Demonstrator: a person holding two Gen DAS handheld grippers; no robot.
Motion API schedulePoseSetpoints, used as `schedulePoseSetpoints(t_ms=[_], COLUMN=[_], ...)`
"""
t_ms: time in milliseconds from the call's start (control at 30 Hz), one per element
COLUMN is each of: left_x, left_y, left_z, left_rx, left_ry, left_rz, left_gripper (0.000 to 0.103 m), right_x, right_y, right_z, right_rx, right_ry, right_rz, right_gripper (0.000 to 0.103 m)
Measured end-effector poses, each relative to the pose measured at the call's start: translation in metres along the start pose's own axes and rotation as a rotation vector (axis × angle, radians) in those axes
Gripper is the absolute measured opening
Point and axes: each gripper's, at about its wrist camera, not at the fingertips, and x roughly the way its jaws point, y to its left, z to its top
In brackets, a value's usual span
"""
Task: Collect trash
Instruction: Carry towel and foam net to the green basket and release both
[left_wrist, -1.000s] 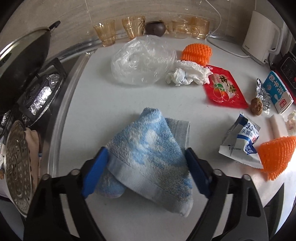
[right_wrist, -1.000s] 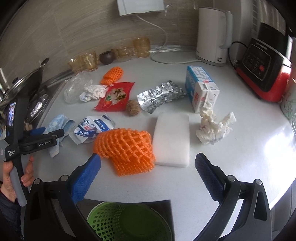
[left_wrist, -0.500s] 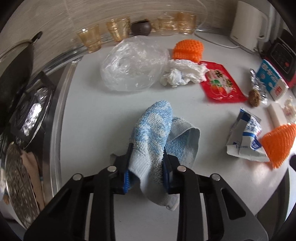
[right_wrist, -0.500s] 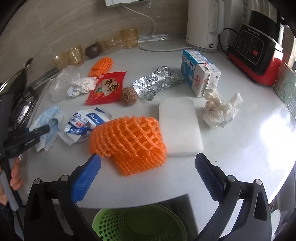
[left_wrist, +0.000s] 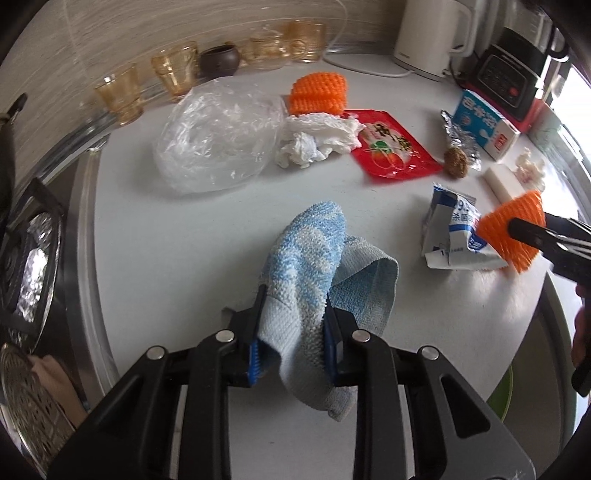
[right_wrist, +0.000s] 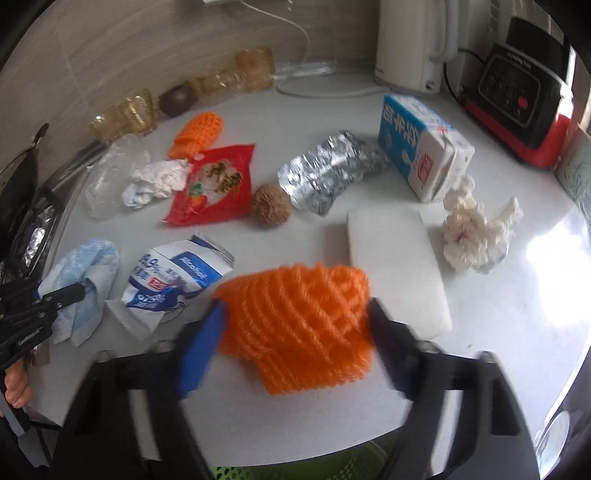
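Observation:
My left gripper (left_wrist: 293, 310) is shut on a blue and white towel (left_wrist: 314, 236), pinching its folded middle on the white counter (left_wrist: 166, 258). In the right wrist view that towel (right_wrist: 88, 262) lies at the far left. An orange foam net (right_wrist: 295, 295) sits near the counter's front edge between the fingers of my right gripper (right_wrist: 295, 321). The jaws are closing, blurred, and the pads are just at the net's two sides without visibly squeezing it. A green basket (right_wrist: 332, 465) shows below the counter edge.
Litter on the counter: a wipes packet (right_wrist: 173, 273), red snack wrapper (right_wrist: 214, 184), foil (right_wrist: 332, 173), milk carton (right_wrist: 421, 147), crumpled tissue (right_wrist: 476, 232), white foam block (right_wrist: 395, 266), plastic bag (left_wrist: 218, 136). Glasses, kettle (right_wrist: 410, 44) and cooker (right_wrist: 524, 92) line the back; stove (left_wrist: 26, 251) at left.
The left gripper went from open around the towel to shut on it and rolled a little. The right gripper came down over the orange net and its jaws narrowed toward it.

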Motion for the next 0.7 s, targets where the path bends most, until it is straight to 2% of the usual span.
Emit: schedulePoseSetpoints(t_ms=[33, 100, 133, 200, 500, 633, 700], left_x=[0.000, -0.001, -0.001, -0.005, -0.037, -0.066, -0.081], left_y=[0.000, -0.001, -0.002, -0.004, -0.006, -0.025, -0.041], left_z=[0.000, 0.000, 0.000, -0.001, 0.000, -0.006, -0.011], left_rx=[0.013, 0.041, 0.053, 0.083, 0.137, 0.170, 0.176], left_ry=[-0.002, -0.006, -0.009, -0.020, -0.072, -0.114, -0.118], left_rz=[-0.007, -0.019, -0.023, -0.040, -0.089, -0.121, -0.172], left_gripper=[0.025, 0.025, 0.025, 0.025, 0.024, 0.024, 0.024], right_x=[0.000, -0.003, -0.004, -0.008, -0.048, -0.083, -0.100], right_y=[0.000, 0.000, 0.000, 0.000, 0.004, 0.000, -0.004], right_z=[-0.001, -0.002, -0.003, -0.004, -0.004, -0.015, -0.026], right_rx=[0.013, 0.029, 0.039, 0.061, 0.096, 0.077, 0.069], right_ry=[-0.002, -0.005, -0.006, -0.017, -0.084, -0.117, -0.126], right_rz=[-0.001, 0.005, 0.011, 0.015, 0.030, 0.030, 0.026], right_gripper=[0.060, 0.039, 0.035, 0.020, 0.018, 0.018, 0.018])
